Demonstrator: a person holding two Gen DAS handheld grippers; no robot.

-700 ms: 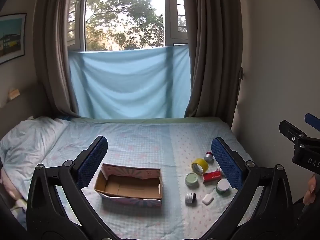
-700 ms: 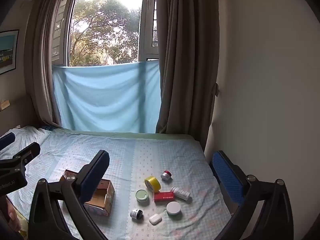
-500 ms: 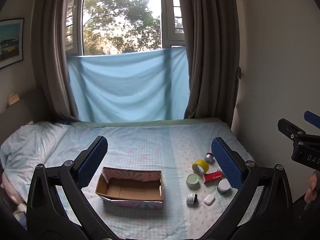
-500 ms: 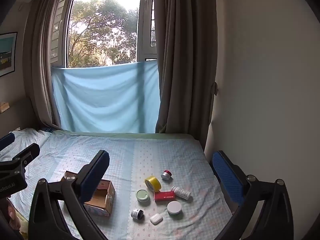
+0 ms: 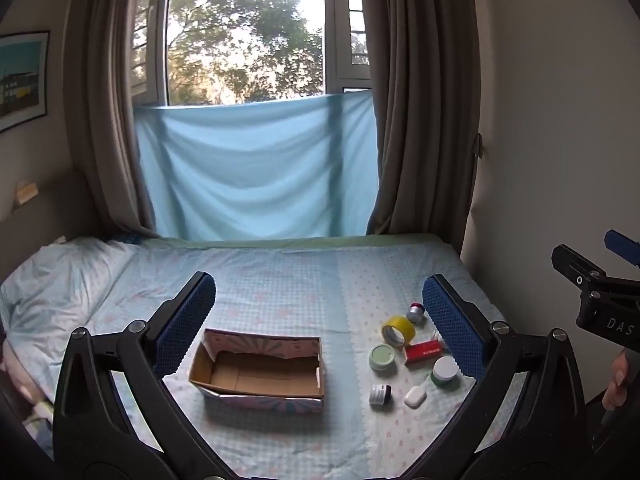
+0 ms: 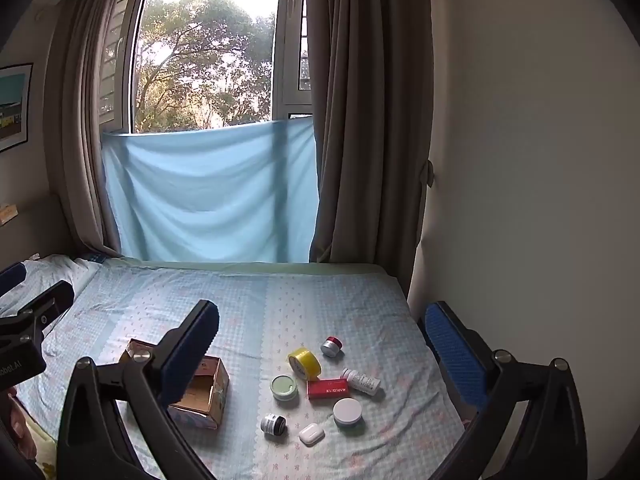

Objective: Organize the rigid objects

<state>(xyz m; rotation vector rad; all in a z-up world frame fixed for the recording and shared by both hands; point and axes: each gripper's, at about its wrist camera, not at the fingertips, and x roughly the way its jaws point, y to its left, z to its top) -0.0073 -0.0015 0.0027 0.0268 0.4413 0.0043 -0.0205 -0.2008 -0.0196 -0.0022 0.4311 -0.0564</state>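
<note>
An open cardboard box (image 5: 260,376) lies on the bed, empty; it also shows in the right wrist view (image 6: 204,394). To its right lie several small items: a yellow tape roll (image 5: 398,330) (image 6: 304,361), a red box (image 5: 424,352) (image 6: 329,389), a green jar (image 5: 382,356) (image 6: 284,387), a white-lidded jar (image 5: 444,370) (image 6: 347,411), a white earbud case (image 5: 415,396) (image 6: 311,434), a small black jar (image 5: 380,393) (image 6: 273,425), a red-capped jar (image 6: 332,346) and a white bottle (image 6: 362,381). My left gripper (image 5: 320,332) and right gripper (image 6: 324,348) are open, empty, held above the bed.
The bed (image 5: 280,276) has a checked blue sheet, with a pillow (image 5: 52,276) at the left. A wall (image 6: 520,200) borders the bed's right edge. Curtains and a blue cloth (image 5: 256,168) hang at the window behind.
Both grippers have tilted slightly, so the box and items sit a little lower in view. Nothing on the bed has moved.
</note>
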